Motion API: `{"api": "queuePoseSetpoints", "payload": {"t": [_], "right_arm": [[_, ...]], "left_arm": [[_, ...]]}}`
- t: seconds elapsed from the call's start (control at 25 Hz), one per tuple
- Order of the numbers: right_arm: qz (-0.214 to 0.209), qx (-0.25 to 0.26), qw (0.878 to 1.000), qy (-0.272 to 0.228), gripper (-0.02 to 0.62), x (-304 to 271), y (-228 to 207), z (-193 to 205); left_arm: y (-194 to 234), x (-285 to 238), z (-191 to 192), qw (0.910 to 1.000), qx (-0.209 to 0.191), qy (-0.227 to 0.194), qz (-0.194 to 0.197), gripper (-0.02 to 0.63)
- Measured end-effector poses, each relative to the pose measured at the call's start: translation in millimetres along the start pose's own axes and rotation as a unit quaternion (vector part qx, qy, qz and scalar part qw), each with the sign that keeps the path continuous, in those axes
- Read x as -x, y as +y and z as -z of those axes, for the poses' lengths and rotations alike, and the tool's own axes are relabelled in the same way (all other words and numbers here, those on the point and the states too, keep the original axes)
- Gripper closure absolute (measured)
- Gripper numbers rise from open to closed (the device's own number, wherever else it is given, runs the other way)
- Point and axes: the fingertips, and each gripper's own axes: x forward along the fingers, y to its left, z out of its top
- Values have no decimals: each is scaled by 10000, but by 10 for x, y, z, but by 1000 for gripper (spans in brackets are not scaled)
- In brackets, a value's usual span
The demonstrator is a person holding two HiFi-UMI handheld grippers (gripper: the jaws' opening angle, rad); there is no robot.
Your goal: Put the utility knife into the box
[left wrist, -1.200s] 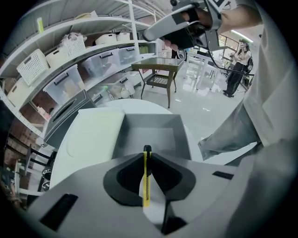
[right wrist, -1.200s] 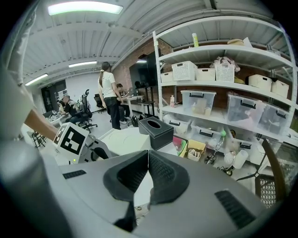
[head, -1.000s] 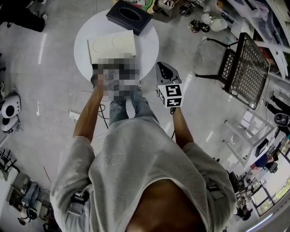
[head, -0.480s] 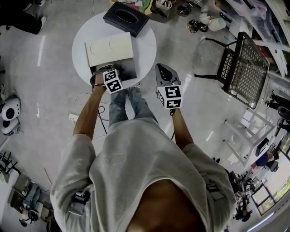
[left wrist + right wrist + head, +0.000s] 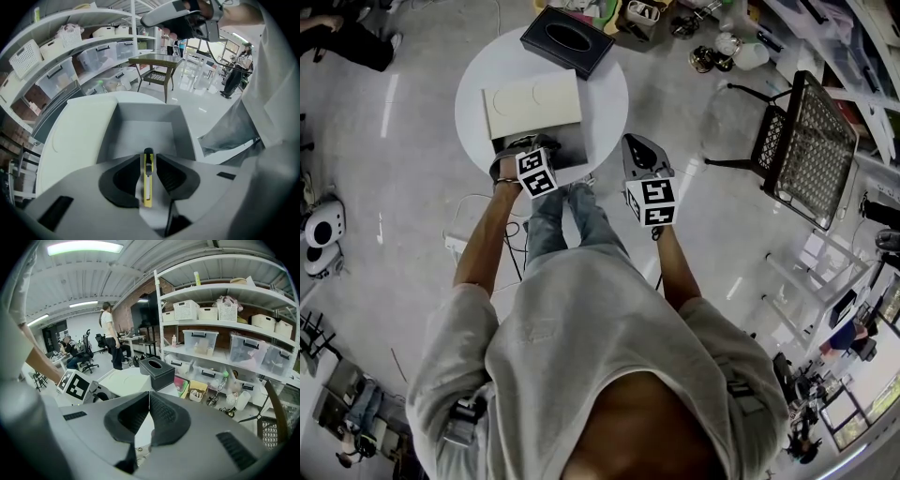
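Note:
A yellow utility knife [image 5: 148, 185] with a black tip is clamped upright between the jaws of my left gripper [image 5: 148, 159]. It points at an open grey box [image 5: 145, 133] just ahead. The box's white lid [image 5: 75, 140] lies flat to the left. In the head view the left gripper [image 5: 534, 157] hangs over the near edge of the box [image 5: 569, 145] on a round white table [image 5: 605, 94]. My right gripper [image 5: 639, 148] is held in the air off the table's right side. Its jaws are shut with nothing between them [image 5: 149, 395].
A black tissue box [image 5: 568, 37] stands at the table's far edge, past the white lid [image 5: 532, 103]. A black mesh chair [image 5: 806, 145] stands to the right. Shelves with plastic bins [image 5: 243, 352] and clutter on the floor lie beyond the table.
The left gripper with the knife has shifted only slightly, staying at the box's near edge. The right gripper has not moved.

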Motion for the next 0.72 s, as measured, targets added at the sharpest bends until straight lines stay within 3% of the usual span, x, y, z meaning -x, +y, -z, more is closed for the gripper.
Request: {"api": "queuePoseSetpoints", "payload": {"t": [0.2, 0.4, 0.56, 0.72], "right_arm": [[-58, 66, 9999, -56, 565, -32, 77, -58], [-132, 145, 9998, -91, 565, -68, 185, -115], [-199, 213, 9995, -145, 565, -93, 269, -202], [-274, 292, 9990, -212, 565, -143, 357, -286]], "left_arm": [[54, 143, 6, 9993, 142, -183, -301, 489], [196, 492, -38, 9906, 717, -727, -909, 499], [345, 874, -19, 9709, 1461, -1282, -1397, 540], [496, 1260, 61, 9367, 2365, -1882, -1765, 566]]}}
